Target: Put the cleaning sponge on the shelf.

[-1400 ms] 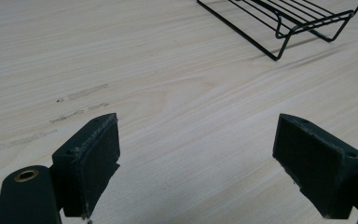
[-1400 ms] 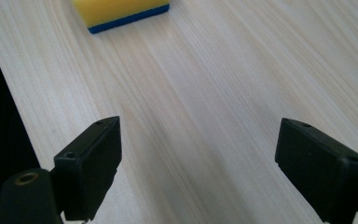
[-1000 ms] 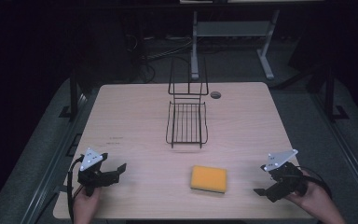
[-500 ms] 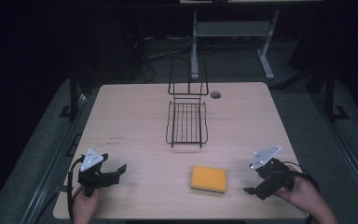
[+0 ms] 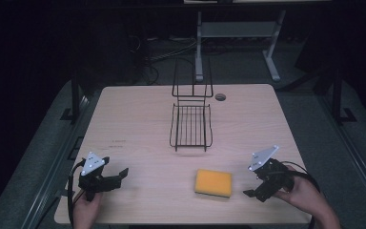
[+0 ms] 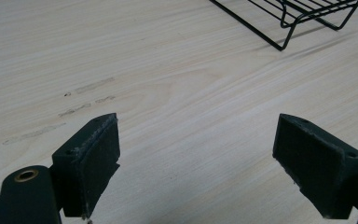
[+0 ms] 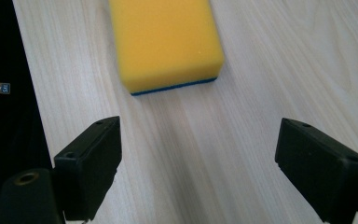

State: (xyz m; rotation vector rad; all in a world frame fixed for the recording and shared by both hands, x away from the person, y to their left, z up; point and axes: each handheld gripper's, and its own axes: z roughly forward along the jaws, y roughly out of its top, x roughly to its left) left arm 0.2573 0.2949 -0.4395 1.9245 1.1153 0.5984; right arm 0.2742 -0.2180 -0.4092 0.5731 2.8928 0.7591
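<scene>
right gripper (image 5: pixel 256 187) low over the counter (image 5: pixel 138 124), jaws spread wide, aimed at the yellow sponge (image 5: pixel 213 182) lying flat near the front edge, just beside it, not touching. left gripper (image 5: pixel 115 177) at front left, jaws wide, empty. wire rack (image 5: pixel 191 125) mid-counter, well apart. for a clean grasp: centre the sponge between the jaws, straddle its short sides, come down level, close gently since foam squashes.
</scene>
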